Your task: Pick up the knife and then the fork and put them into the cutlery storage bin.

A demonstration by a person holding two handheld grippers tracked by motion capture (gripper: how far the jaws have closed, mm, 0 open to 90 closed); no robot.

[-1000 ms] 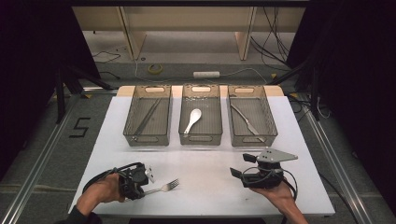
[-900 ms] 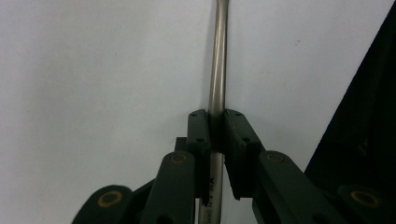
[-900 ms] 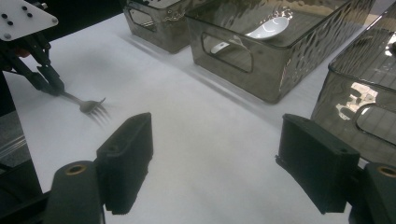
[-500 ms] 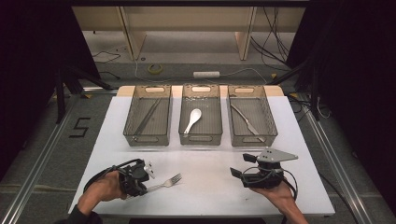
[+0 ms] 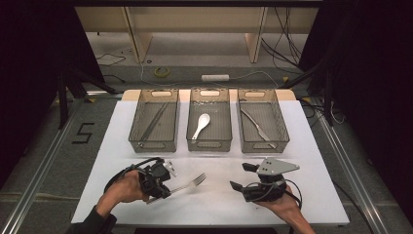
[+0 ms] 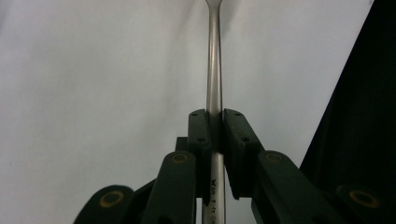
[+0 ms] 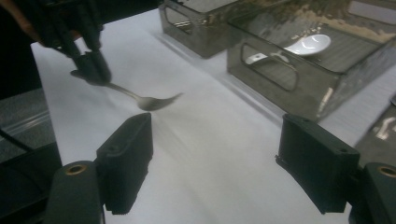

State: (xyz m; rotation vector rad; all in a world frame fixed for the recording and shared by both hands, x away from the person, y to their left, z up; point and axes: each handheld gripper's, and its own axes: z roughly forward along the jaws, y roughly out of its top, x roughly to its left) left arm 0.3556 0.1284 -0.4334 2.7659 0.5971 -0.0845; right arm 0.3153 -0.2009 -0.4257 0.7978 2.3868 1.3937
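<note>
A metal fork is held by its handle in my left gripper, tines pointing right, lifted slightly off the white table. In the left gripper view the two black pads press on the fork's handle. My right gripper rests at the front right of the table with its jaws wide apart and nothing between them. The right gripper view shows its own open gripper, and farther off the fork in the left gripper.
Three grey trays stand in a row at the back: the left tray holds long thin utensils, the middle tray a white spoon, the right tray a knife. The table's front edge is close to both hands.
My left gripper has moved right and up a little with the fork in it. The right gripper has stayed where it was.
</note>
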